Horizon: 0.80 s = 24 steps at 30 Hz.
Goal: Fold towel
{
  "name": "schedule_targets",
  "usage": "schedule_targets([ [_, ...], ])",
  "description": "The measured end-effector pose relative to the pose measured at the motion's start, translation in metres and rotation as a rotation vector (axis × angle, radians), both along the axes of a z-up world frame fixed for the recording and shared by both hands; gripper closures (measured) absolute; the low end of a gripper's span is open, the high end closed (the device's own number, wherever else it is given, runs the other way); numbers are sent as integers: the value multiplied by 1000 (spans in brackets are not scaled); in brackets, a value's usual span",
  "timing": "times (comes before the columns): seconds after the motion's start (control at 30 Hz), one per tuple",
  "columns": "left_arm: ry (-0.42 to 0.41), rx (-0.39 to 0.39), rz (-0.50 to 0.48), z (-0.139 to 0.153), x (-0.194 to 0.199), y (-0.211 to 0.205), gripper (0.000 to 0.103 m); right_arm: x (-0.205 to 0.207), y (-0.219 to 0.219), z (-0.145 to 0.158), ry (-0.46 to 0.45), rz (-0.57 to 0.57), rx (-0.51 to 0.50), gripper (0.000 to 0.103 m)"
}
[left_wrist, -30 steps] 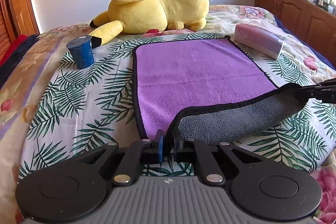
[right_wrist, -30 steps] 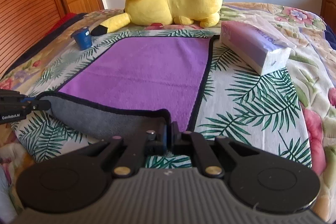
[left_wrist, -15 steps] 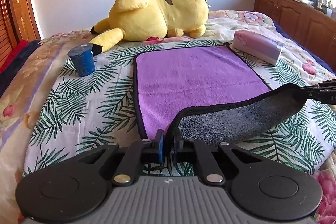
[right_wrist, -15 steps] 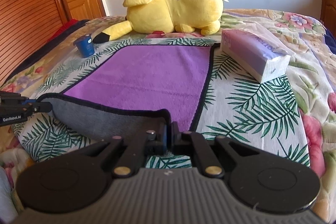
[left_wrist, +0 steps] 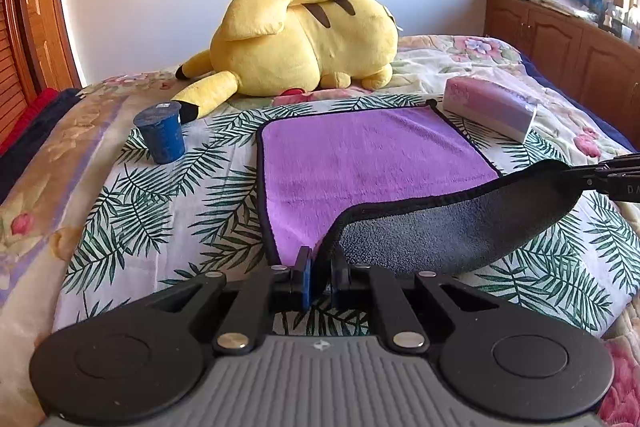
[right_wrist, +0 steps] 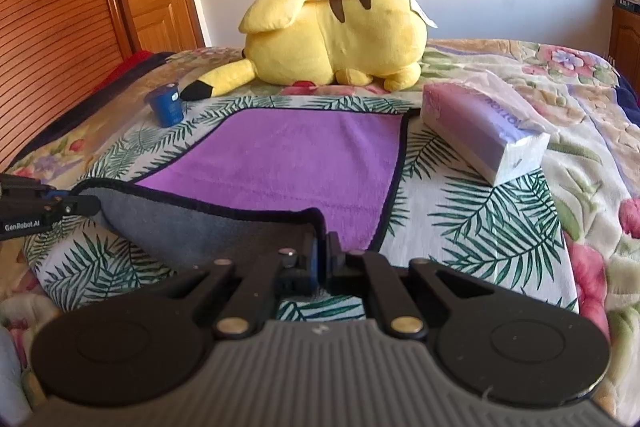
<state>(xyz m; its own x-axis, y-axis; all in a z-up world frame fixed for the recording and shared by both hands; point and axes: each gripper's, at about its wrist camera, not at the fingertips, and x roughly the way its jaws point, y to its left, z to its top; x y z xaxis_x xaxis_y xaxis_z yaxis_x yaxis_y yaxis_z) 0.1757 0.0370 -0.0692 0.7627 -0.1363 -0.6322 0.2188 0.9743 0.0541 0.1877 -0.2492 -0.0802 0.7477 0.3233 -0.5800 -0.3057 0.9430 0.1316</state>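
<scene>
Both near corners of your towel (left_wrist: 372, 155) rose further toward twelve o'clock, left gripper (left_wrist: 320, 269) and right gripper (right_wrist: 323, 259) each pinching one; the fold was under way.

Bright daylight is cast across the bed (left_wrist: 120, 195); frames are sharp, with fisheye bending and dark corners.
</scene>
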Motion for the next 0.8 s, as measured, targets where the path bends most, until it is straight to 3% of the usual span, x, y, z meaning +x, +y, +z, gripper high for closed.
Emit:
schedule_targets([
  [0.8, -49, 35, 3, 16, 8, -7, 94, 9, 1, 12, -61, 6, -7, 98],
])
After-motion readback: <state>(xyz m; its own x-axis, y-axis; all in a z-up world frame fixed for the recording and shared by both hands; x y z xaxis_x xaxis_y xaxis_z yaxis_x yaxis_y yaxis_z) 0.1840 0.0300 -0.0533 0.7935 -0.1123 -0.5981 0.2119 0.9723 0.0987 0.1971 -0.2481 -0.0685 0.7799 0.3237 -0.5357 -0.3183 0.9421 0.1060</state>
